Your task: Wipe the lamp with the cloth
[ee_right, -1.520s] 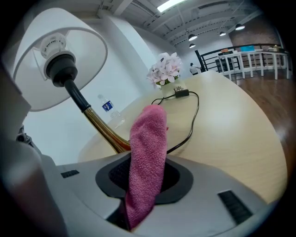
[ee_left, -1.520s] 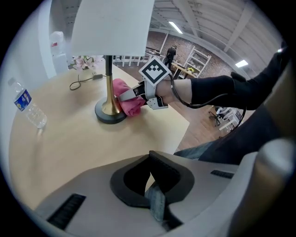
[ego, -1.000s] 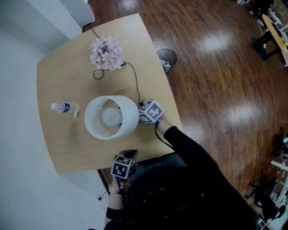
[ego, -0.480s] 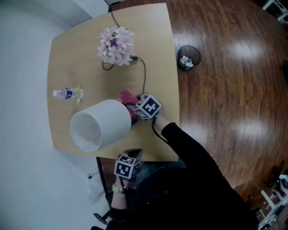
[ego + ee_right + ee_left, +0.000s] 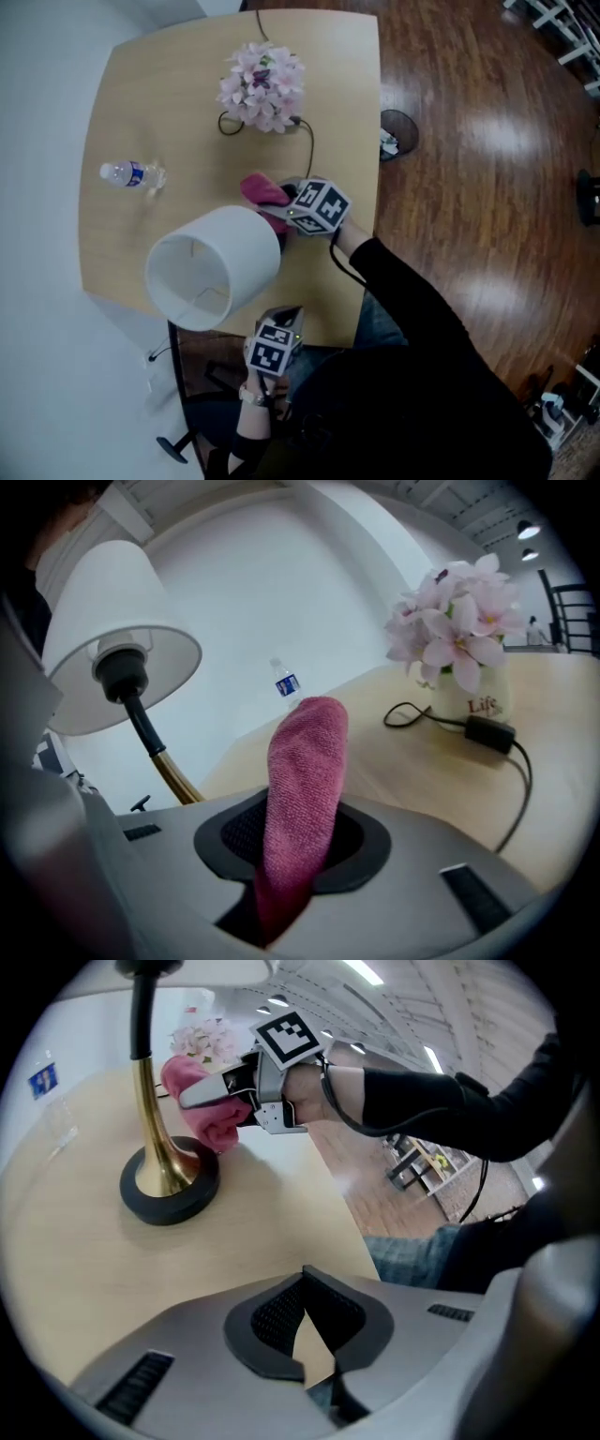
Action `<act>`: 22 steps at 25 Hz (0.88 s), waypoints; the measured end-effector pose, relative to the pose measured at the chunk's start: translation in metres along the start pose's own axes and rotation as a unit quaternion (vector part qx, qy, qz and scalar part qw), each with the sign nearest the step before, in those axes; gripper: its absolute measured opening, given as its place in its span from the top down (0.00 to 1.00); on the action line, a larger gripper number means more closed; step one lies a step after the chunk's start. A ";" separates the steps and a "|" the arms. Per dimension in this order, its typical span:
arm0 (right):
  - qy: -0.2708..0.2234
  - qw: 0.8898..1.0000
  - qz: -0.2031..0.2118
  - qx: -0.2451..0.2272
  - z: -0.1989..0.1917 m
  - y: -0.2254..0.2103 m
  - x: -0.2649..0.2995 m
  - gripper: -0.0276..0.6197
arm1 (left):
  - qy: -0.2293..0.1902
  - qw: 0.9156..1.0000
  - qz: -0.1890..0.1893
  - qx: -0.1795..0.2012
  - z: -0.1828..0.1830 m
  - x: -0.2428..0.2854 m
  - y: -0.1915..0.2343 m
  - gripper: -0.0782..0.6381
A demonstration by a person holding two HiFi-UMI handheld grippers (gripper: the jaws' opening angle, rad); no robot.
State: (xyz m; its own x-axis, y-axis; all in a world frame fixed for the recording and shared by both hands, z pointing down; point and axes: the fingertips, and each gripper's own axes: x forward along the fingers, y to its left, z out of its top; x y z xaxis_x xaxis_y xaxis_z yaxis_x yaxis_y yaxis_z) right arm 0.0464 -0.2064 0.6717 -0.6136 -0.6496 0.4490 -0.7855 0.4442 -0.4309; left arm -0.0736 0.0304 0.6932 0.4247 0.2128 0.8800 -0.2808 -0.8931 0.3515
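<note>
The lamp has a white shade (image 5: 214, 267), a brass stem (image 5: 150, 1119) and a round black base (image 5: 169, 1190), and it stands on the wooden table (image 5: 141, 103). My right gripper (image 5: 292, 217) is shut on a pink cloth (image 5: 265, 192) just right of the shade. In the left gripper view the cloth (image 5: 202, 1110) hangs next to the stem above the base. The cloth (image 5: 305, 780) sticks up from between the right jaws, with the shade (image 5: 108, 635) to its upper left. My left gripper (image 5: 281, 323) is shut and empty at the table's near edge.
A pot of pink flowers (image 5: 262, 86) stands at the far side with a black cable and adapter (image 5: 487, 731) beside it. A small water bottle (image 5: 127, 174) lies at the left. A bin (image 5: 398, 131) stands on the wood floor right of the table.
The head view has shifted, so the shade is seen more from the side. The right gripper and cloth have moved out from the shade toward the flowers. The left gripper stays at the near edge.
</note>
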 end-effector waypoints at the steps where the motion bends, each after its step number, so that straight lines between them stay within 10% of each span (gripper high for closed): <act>1: 0.001 1.000 0.024 -0.012 0.010 -0.002 0.004 0.81 | -0.007 1.000 0.007 -0.021 0.004 0.000 0.000 0.89; 10: 0.107 0.939 0.303 -0.118 0.041 0.043 0.079 0.81 | -0.012 0.976 0.080 -0.203 0.039 0.007 -0.029 0.89; 22: 0.243 0.823 0.451 -0.246 -0.009 0.108 0.108 0.81 | -0.035 0.951 0.123 -0.283 0.079 0.011 -0.020 0.89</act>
State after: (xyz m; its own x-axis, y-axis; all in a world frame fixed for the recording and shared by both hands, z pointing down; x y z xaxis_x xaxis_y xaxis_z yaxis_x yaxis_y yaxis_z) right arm -0.1052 -0.2233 0.6807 -0.8301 0.3513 0.4329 0.1424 0.8844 -0.4445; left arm 0.0042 0.0194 0.6704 0.3369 -0.0188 0.9413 -0.7881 -0.5526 0.2711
